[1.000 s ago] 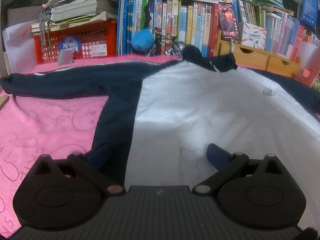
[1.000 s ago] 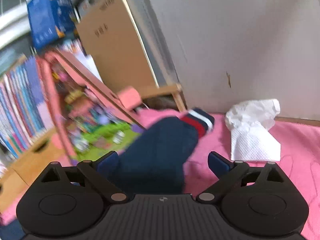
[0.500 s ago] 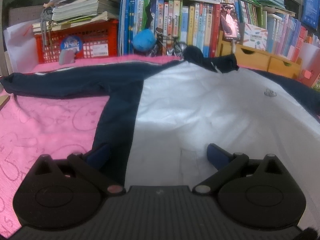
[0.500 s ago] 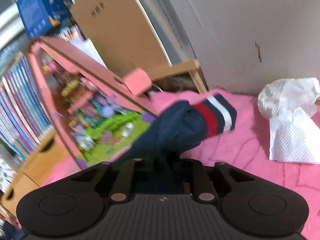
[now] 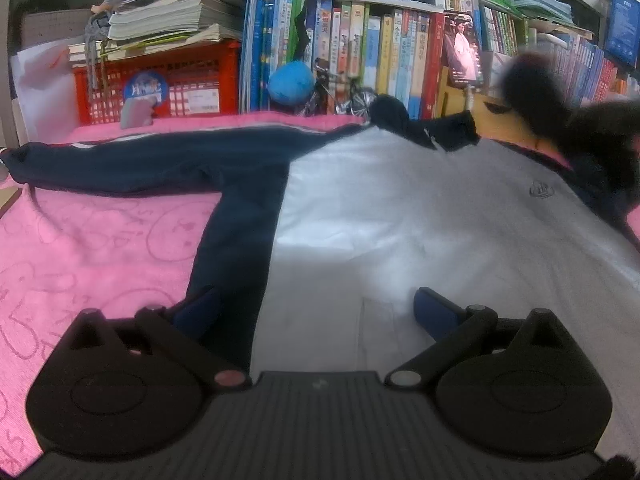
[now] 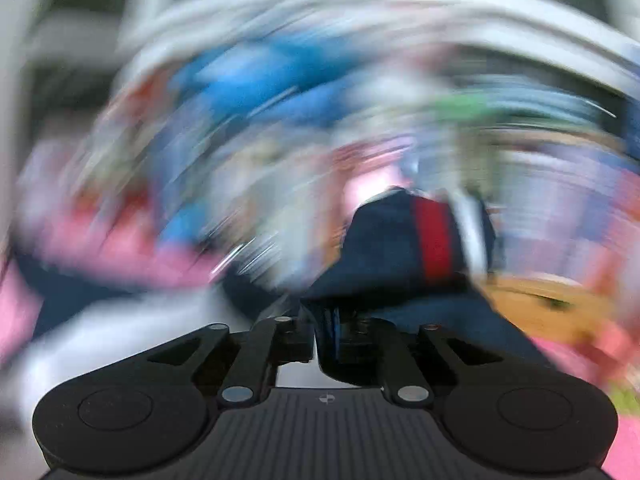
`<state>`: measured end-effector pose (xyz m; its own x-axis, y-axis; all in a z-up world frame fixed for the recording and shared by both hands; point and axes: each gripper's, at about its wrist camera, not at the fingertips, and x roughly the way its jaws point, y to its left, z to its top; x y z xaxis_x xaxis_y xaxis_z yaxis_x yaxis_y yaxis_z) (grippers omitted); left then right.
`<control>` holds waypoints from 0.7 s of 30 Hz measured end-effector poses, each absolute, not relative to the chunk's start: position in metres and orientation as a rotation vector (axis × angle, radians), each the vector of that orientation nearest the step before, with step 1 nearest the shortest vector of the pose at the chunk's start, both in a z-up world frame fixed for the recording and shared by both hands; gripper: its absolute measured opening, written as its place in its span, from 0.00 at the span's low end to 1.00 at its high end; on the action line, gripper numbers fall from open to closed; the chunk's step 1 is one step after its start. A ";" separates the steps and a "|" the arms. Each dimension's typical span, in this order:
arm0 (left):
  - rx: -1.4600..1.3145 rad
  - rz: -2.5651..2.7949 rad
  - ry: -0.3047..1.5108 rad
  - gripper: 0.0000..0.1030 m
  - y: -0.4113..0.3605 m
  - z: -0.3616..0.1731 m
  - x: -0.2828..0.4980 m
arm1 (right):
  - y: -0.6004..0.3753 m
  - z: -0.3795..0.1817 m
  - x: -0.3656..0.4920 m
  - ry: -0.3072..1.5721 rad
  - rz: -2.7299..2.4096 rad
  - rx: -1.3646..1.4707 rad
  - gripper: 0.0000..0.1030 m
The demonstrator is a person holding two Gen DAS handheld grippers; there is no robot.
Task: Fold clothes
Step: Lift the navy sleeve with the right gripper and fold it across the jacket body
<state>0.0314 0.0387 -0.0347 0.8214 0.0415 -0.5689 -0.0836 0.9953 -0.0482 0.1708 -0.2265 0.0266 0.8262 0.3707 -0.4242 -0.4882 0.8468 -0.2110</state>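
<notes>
A white jacket [image 5: 400,208] with navy sides lies flat on the pink cloth [image 5: 100,248]. Its left sleeve [image 5: 140,160] stretches out to the left. My left gripper [image 5: 312,300] hovers open over the hem, one finger above the navy side panel and the other above the white. My right gripper [image 6: 326,320] pinches the navy right sleeve [image 6: 400,248], whose red and white striped cuff [image 6: 436,236] sticks up beyond the fingers. Its jaws are easing open slightly with the cloth still between them. From the left wrist, that lifted sleeve [image 5: 592,140] is a dark blur at the right edge.
Along the back stand a red basket [image 5: 160,84] under stacked papers, a row of books [image 5: 360,48], a blue ball [image 5: 290,82] and wooden drawers [image 5: 492,108]. The right wrist view is heavily motion-blurred.
My right gripper shut on the right sleeve near its cuff, then lifted and swung it fast toward the jacket body, rolling as it went. The left gripper kept still.
</notes>
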 end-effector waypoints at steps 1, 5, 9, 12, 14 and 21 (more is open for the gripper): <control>-0.075 0.066 0.602 1.00 0.039 -0.035 0.031 | -0.206 0.015 0.164 0.406 0.502 -0.401 0.19; -0.085 0.062 0.600 1.00 0.041 -0.034 0.030 | -0.166 -0.018 0.144 0.480 0.578 -0.564 0.60; -0.096 0.058 0.596 1.00 0.043 -0.033 0.030 | -0.172 -0.026 0.131 0.510 0.568 -0.557 0.71; -0.105 0.054 0.594 1.00 0.044 -0.032 0.029 | -0.188 -0.018 0.123 0.517 0.548 -0.513 0.78; -0.143 0.032 0.592 1.00 0.050 -0.029 0.028 | -0.201 -0.011 0.115 0.505 0.526 -0.489 0.84; -0.448 -0.162 0.515 1.00 0.078 0.022 0.043 | -0.271 0.012 0.078 0.432 0.342 -0.454 0.99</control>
<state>0.0427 0.0780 0.0218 0.8604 -0.2595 -0.4386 0.0381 0.8910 -0.4524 0.0782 -0.2706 0.0122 0.8546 0.2200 -0.4704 -0.4077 0.8452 -0.3454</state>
